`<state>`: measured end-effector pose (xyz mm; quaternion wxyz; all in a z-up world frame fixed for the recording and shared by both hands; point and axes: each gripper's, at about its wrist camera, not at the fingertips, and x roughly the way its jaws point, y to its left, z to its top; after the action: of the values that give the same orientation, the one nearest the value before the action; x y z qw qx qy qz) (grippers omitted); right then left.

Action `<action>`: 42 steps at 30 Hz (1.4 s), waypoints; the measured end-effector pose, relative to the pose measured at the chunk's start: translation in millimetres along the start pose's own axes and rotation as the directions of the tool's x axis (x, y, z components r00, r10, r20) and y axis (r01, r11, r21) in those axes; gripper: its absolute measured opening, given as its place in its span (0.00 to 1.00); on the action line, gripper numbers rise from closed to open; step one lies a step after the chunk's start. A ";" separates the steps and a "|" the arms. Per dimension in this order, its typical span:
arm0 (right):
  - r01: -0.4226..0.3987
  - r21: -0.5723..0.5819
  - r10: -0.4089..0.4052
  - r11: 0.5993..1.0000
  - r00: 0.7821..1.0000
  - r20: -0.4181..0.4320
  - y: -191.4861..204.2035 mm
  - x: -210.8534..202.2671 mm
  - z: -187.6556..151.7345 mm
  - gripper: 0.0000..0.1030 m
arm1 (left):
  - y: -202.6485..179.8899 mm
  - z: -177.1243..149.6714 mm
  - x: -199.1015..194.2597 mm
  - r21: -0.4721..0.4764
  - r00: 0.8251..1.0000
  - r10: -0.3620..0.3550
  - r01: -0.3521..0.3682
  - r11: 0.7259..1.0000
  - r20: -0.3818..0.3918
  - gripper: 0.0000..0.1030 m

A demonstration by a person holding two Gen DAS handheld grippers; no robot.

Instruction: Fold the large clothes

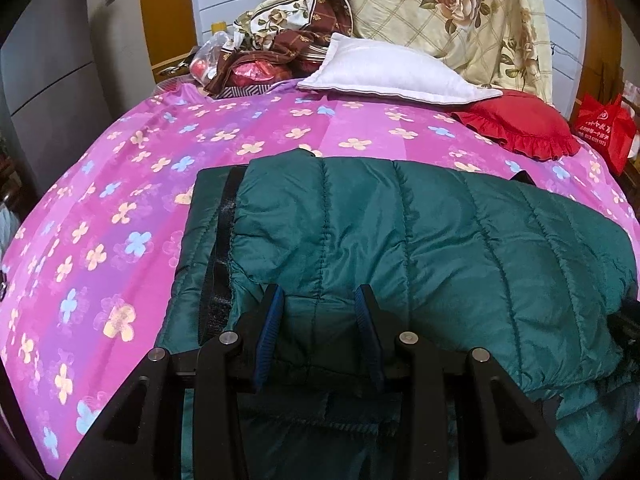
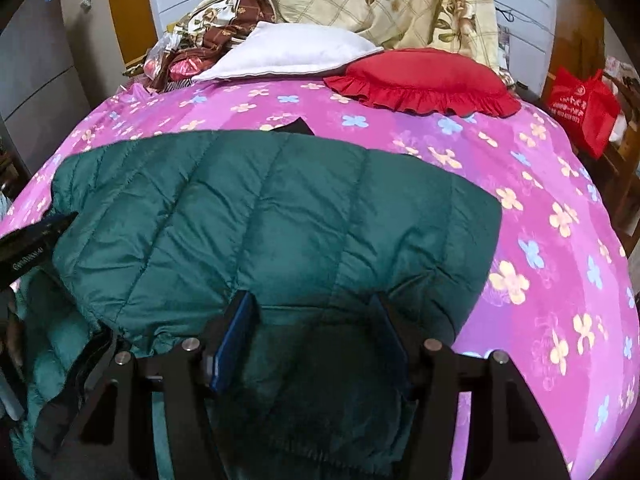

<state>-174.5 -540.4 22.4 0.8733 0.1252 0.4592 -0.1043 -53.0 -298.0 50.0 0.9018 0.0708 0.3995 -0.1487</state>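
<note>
A dark green quilted puffer jacket (image 1: 400, 232) lies folded over on the pink flowered bedspread (image 1: 120, 184); it also shows in the right wrist view (image 2: 260, 216). My left gripper (image 1: 319, 300) is open, its blue-padded fingers straddling the jacket's near hem. My right gripper (image 2: 314, 308) is open too, its fingers either side of the jacket's ribbed hem (image 2: 320, 408). The left gripper's black body (image 2: 28, 240) shows at the left edge of the right wrist view.
A white pillow (image 1: 392, 74), a red frilled cushion (image 1: 520, 124) and a floral quilt (image 1: 448, 8) lie at the bed's head. Bundled cloth and bags (image 1: 256, 52) sit back left. A red bag (image 1: 604, 128) stands right of the bed.
</note>
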 end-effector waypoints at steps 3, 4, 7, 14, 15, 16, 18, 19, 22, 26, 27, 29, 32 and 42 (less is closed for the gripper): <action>-0.012 0.041 0.010 0.999 0.999 0.040 -2.8 -24.5 -1.2 0.62 | 4.7 0.3 -6.4 -0.019 1.000 -0.016 0.016 1.000 -0.002 0.16; -0.020 0.052 0.017 0.998 0.998 0.059 -4.5 -32.4 -2.2 0.62 | 6.2 0.5 -9.0 -0.027 1.000 -0.021 0.021 0.999 -0.002 0.16; -0.026 0.066 0.021 0.998 0.996 0.086 -7.7 -47.5 -5.2 0.62 | 14.1 1.7 -17.8 -0.071 0.998 -0.056 0.056 0.996 0.003 0.16; -0.011 0.100 0.006 0.995 0.999 0.052 -13.3 -41.5 -10.0 0.62 | 28.8 -1.3 -36.1 -0.100 0.997 -0.080 0.081 0.992 0.012 0.16; -0.004 0.106 -0.001 0.994 0.999 0.041 -13.8 -38.2 -11.6 0.62 | 30.0 -2.6 -37.4 -0.098 0.997 -0.073 0.074 0.992 0.009 0.16; 0.002 0.104 -0.005 0.995 0.999 0.032 -13.0 -35.5 -14.0 0.62 | 31.4 -3.4 -38.3 -0.097 0.998 -0.068 0.069 0.993 0.007 0.16; 0.021 0.086 -0.022 0.996 1.000 0.005 -10.9 -27.2 -15.6 0.62 | 34.0 -6.3 -41.9 -0.099 0.998 -0.063 0.063 0.993 0.002 0.16; 0.027 0.081 -0.027 0.996 1.000 0.003 -9.8 -25.6 -15.9 0.62 | 36.3 -7.9 -45.1 -0.102 0.998 -0.060 0.059 0.993 -0.003 0.16; 0.021 0.093 -0.023 0.995 1.000 0.021 -9.5 -36.8 -13.7 0.62 | 43.6 -13.2 -55.6 -0.110 0.998 -0.061 0.061 0.992 0.003 0.16; -0.003 0.135 -0.003 0.991 0.999 0.038 -13.4 -64.8 -19.3 0.65 | 52.3 -21.1 -74.5 -0.084 0.999 -0.047 0.048 0.995 0.010 0.16; -0.001 0.136 -0.004 0.991 0.999 0.035 -13.8 -71.2 -22.8 0.65 | 54.7 -24.4 -79.8 -0.075 0.999 -0.042 0.043 0.996 0.010 0.16; -0.005 0.142 0.001 0.990 1.000 0.029 -15.6 -82.9 -31.6 0.66 | 58.5 -30.6 -87.4 -0.061 0.999 -0.034 0.034 0.998 0.006 0.16; -0.026 0.161 0.024 0.987 1.000 0.010 -19.6 -97.6 -47.0 0.66 | 63.1 -41.9 -96.7 -0.033 1.000 -0.017 0.017 0.999 -0.012 0.16; -0.007 0.193 0.014 0.981 0.999 -0.033 -25.9 -120.1 -92.2 0.66 | 68.4 -72.2 -124.0 -0.001 1.000 -0.003 0.003 1.000 -0.026 0.16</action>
<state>-320.5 -527.9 68.2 0.8496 0.2134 0.4611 -0.1416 -160.2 -189.3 94.2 0.8964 0.0718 0.4113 -0.1491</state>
